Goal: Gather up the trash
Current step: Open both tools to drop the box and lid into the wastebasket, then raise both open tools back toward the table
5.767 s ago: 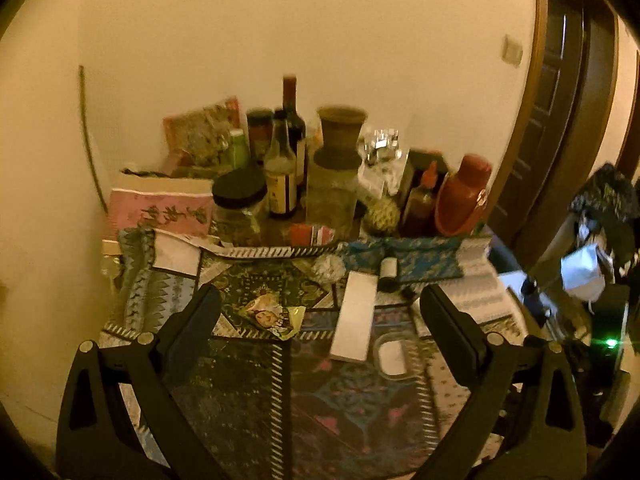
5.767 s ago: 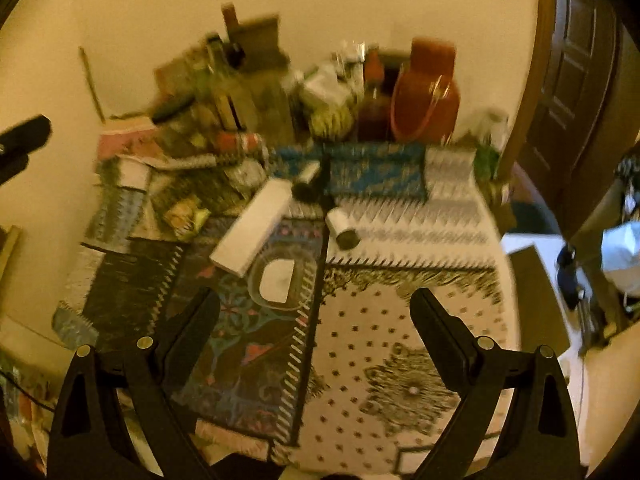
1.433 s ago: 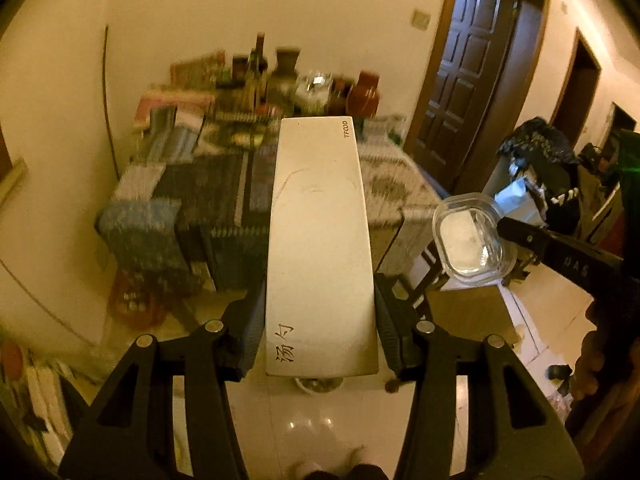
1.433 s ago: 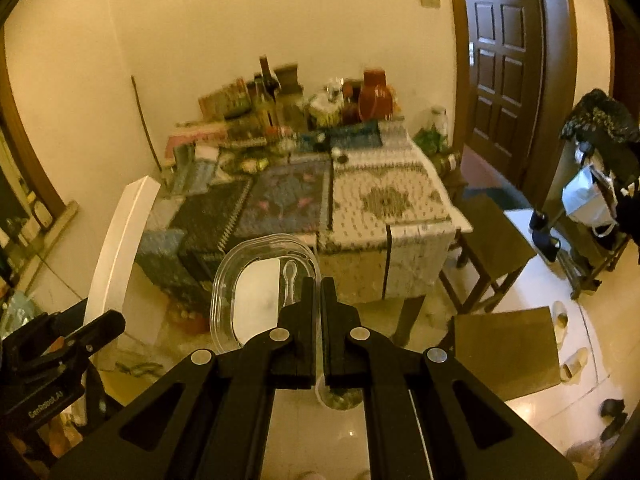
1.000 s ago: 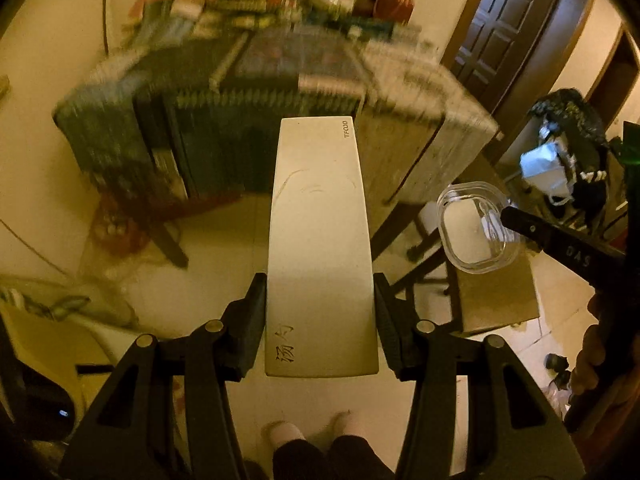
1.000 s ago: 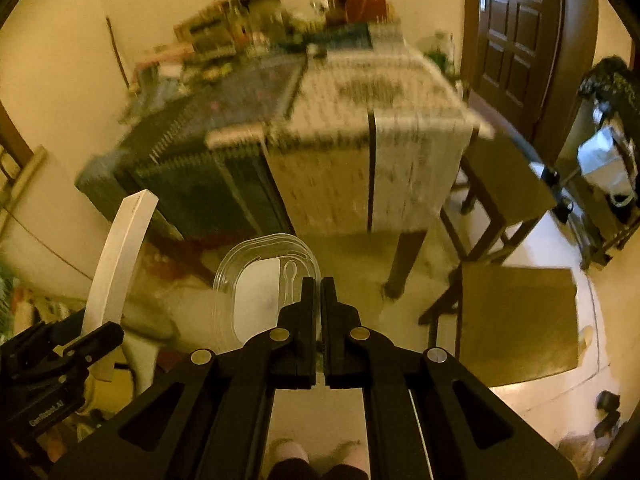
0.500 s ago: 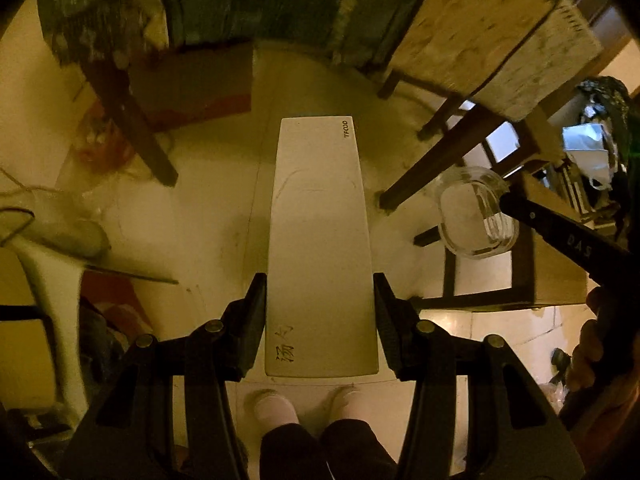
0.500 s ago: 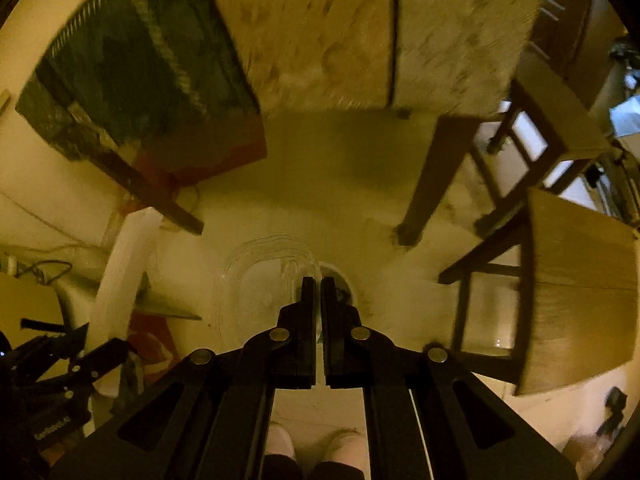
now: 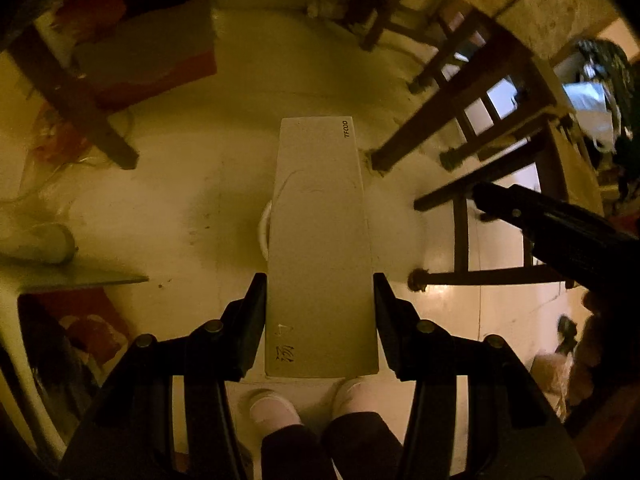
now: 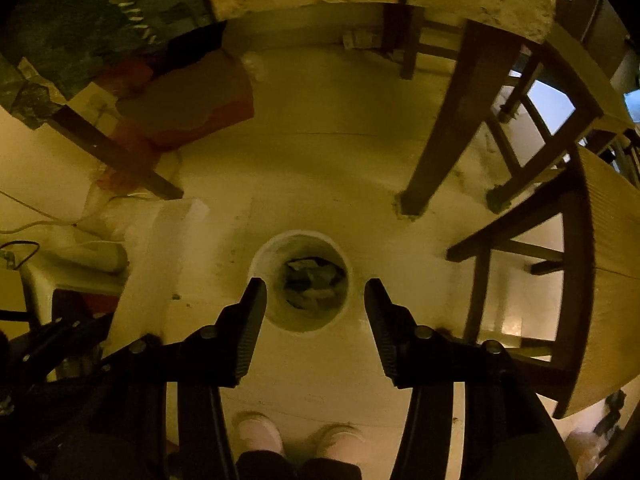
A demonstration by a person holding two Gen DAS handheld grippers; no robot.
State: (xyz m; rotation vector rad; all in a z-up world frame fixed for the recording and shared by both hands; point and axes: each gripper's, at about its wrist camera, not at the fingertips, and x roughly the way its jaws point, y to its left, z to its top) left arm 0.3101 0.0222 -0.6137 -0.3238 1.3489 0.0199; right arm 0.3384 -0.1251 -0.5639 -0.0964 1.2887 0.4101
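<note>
Now we see both grippers pointing down at the floor. Left gripper is clamped on a long white box, fingers pressed on its two long sides near the bottom end; the box sticks forward over the bin, hiding most of it, only a sliver of white rim shows at the box's left edge. Small "TFOOD" print sits at the box's far right corner.

Right gripper is spread wide and grips nothing. We see the bin straight below it, between the two fingers, round, white, with crumpled trash inside. In the left wrist view the right gripper comes in from the right edge, tips near a chair, well apart from the box.

From the right wrist view the box shows as a pale slab left of the bin, with the left gripper at its lower end.

Table legs and a chair stand to the right of the bin. Feet in white shoes at the bottom edge, just behind the bin.
</note>
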